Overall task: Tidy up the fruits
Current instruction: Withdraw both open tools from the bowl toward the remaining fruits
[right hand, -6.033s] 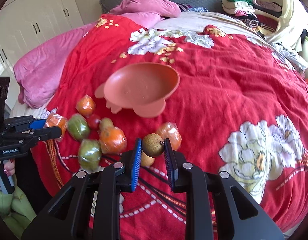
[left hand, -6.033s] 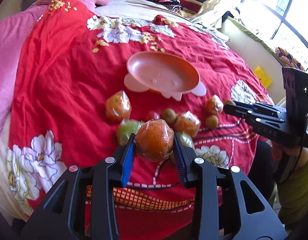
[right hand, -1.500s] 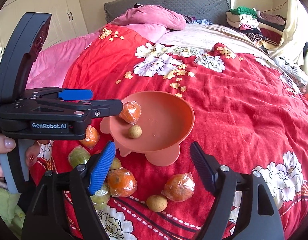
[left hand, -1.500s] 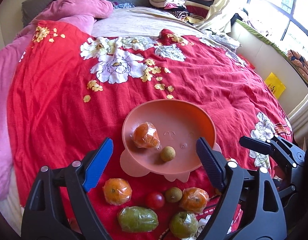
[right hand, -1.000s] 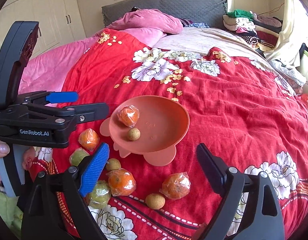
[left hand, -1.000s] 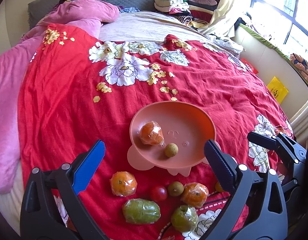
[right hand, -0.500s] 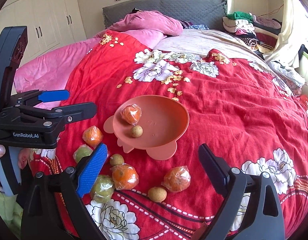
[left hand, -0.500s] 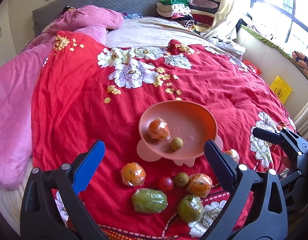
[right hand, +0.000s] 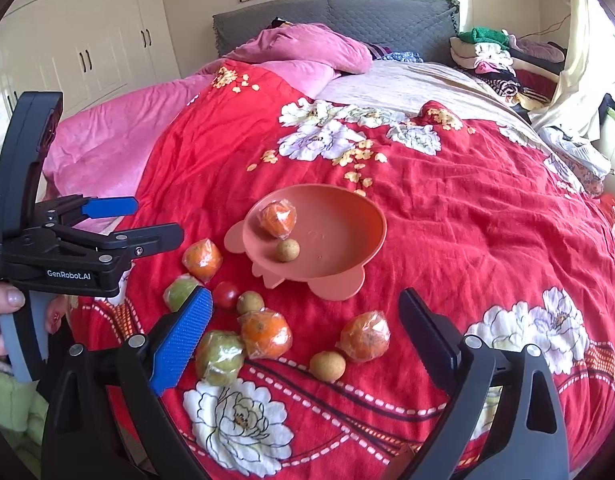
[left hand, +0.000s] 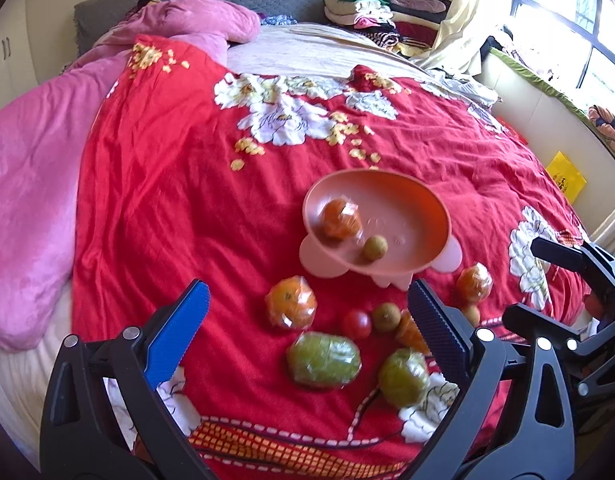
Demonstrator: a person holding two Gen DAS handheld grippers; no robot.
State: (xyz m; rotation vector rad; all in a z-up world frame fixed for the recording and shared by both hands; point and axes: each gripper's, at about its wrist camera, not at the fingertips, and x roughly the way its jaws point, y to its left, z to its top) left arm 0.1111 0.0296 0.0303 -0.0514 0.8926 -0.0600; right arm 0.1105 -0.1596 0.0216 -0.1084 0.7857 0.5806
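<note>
- The left gripper (left hand: 307, 308) is hanging wide open and holding nothing, above the loose fruits on the red bedcover (left hand: 167, 200).
- In my judgement the step in hand is between two placements: two fruits are lying in the plate, and the next pick is not yet begun.
- From the left gripper, the wrapped orange (left hand: 291, 307) is sitting at about 12 o'clock, the nearest one; the green wrapped fruit (left hand: 323, 359) is just below it.
- The pink plate (right hand: 347, 236) is carrying a wrapped orange (right hand: 277, 218) at its 10 o'clock side and a small brown fruit (right hand: 288, 250) at 8 o'clock.
- The right gripper (right hand: 305, 334) is also spread open and empty; the wrapped orange (right hand: 365, 335) and small brown fruit (right hand: 327, 366) are lying between its fingers, so its next move is probably calling for a lowering and a closing on one of them.
</note>
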